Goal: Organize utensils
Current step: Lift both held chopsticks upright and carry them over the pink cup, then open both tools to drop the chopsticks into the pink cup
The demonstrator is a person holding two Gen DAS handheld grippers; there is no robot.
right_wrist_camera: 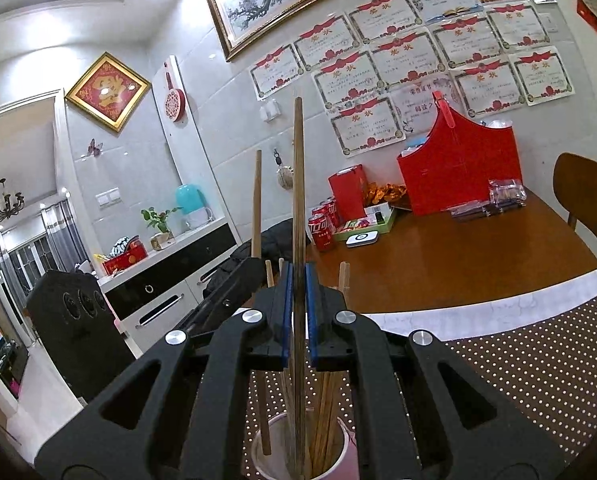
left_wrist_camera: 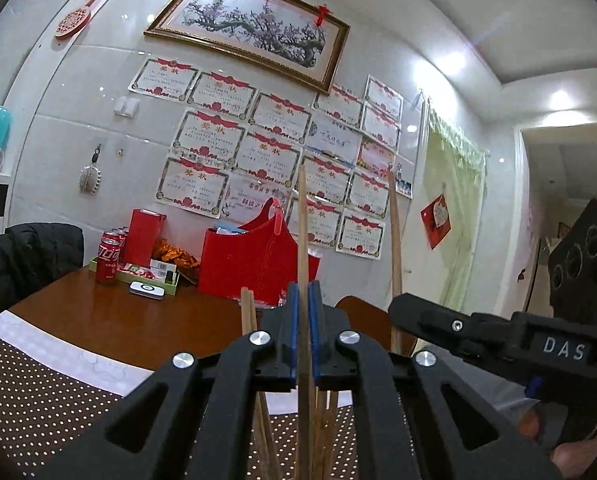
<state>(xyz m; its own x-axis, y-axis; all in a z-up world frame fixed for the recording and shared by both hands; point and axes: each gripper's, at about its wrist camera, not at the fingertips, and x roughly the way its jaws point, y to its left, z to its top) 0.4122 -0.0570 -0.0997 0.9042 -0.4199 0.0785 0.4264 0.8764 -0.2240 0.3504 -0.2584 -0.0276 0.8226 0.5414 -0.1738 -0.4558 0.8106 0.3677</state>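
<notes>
My left gripper (left_wrist_camera: 303, 300) is shut on a light wooden chopstick (left_wrist_camera: 302, 232) that stands upright. My right gripper (right_wrist_camera: 297, 280) is shut on a darker wooden chopstick (right_wrist_camera: 297, 184), also upright. Its lower end reaches into a pink and white cup (right_wrist_camera: 340, 446) below the jaws, which holds several more chopsticks (right_wrist_camera: 325, 412). The right gripper shows in the left wrist view (left_wrist_camera: 402, 308) at the right, next to its chopstick (left_wrist_camera: 394, 248). The left gripper's chopstick also shows in the right wrist view (right_wrist_camera: 256, 204). More chopsticks (left_wrist_camera: 248, 312) stand beside the left jaws.
The cup stands on a brown dotted mat (right_wrist_camera: 538, 360) on a wooden table (right_wrist_camera: 458, 264). At the back are a red bag (right_wrist_camera: 458, 176), cola cans (right_wrist_camera: 322, 232), a red box (right_wrist_camera: 348, 190) and a green tray (right_wrist_camera: 374, 224). A chair back (right_wrist_camera: 586, 188) stands at the right.
</notes>
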